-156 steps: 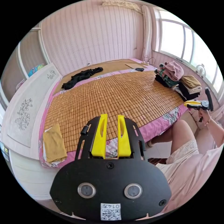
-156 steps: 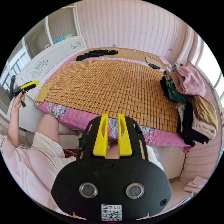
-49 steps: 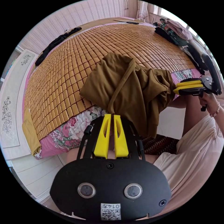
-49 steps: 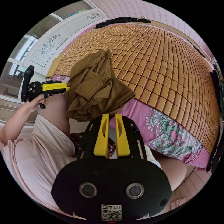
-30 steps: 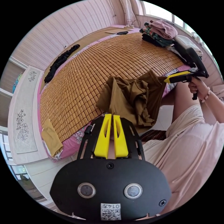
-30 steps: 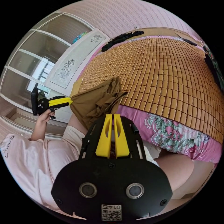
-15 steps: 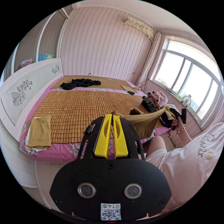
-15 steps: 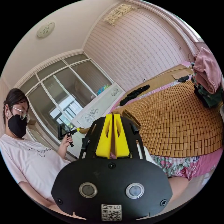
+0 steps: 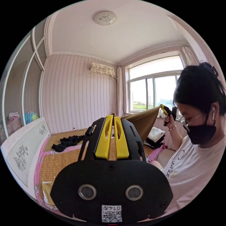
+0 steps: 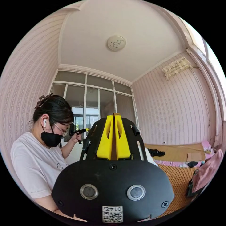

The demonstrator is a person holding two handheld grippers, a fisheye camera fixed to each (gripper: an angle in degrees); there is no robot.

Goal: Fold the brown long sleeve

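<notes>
While airborne, brown long sleeve [image 9: 143, 120] taut between both grippers.

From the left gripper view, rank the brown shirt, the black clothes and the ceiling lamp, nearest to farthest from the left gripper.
1. brown shirt: clamped in the left gripper.
2. black clothes: on the bed, far side.
3. ceiling lamp: overhead.

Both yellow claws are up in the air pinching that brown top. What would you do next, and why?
Probably lower it flat onto the bamboo mat. The brown long sleeve hangs stretched between the left gripper and right gripper, above the bed, not yet laid out for folding.
</notes>
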